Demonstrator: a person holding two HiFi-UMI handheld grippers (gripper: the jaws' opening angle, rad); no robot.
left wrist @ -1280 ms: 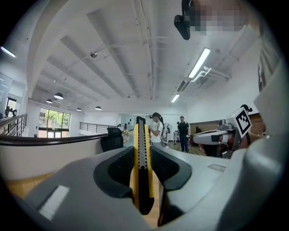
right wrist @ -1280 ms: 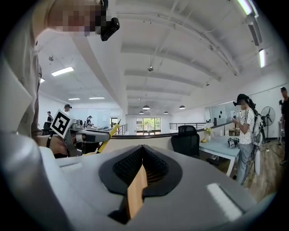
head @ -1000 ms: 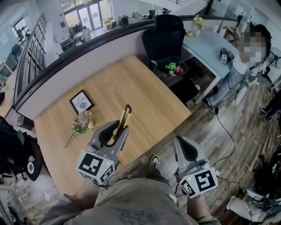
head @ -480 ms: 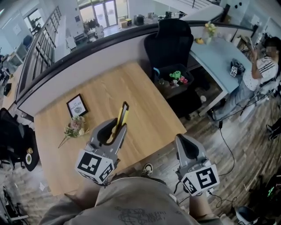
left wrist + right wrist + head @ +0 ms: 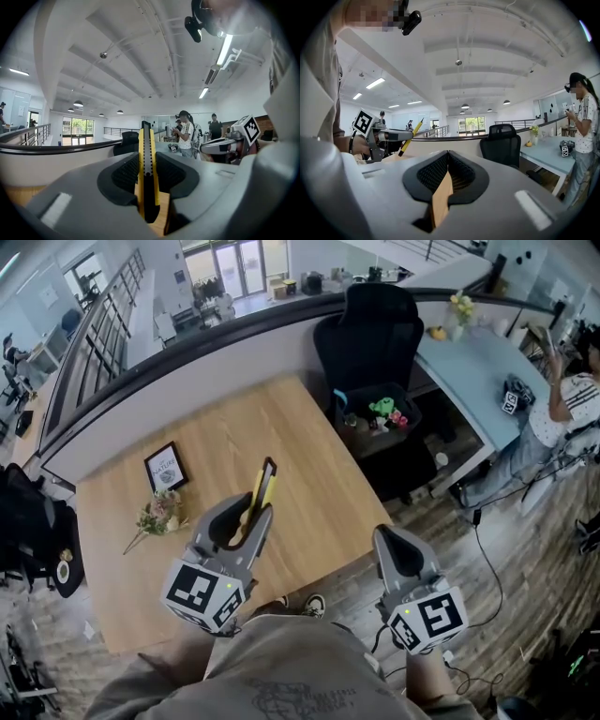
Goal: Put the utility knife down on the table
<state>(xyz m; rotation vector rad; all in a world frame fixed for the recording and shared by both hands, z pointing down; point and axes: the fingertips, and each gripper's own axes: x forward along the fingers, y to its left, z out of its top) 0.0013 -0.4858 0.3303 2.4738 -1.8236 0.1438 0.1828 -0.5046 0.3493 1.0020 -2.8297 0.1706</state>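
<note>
My left gripper (image 5: 249,514) is shut on a yellow and black utility knife (image 5: 263,490), which sticks forward out of the jaws above the wooden table (image 5: 309,456). In the left gripper view the knife (image 5: 147,168) stands edge-on between the ribbed pads, pinched on both sides. My right gripper (image 5: 395,542) hangs over the floor just off the table's right front edge, shut with nothing in it. The right gripper view shows its pads (image 5: 436,174) meeting at the tip. The left gripper (image 5: 393,136) with the knife (image 5: 410,136) is off to its left.
A framed picture (image 5: 165,468) and a small bunch of flowers (image 5: 159,514) lie at the table's left. Behind the table stand a black office chair (image 5: 370,334) and a black bin of toys (image 5: 380,413). A person (image 5: 572,399) stands by the light blue desk (image 5: 478,362).
Both grippers have travelled with the person towards the table, whose near corner now sits lower in the head view. The knife stays held the same way. The person at the right has shifted.
</note>
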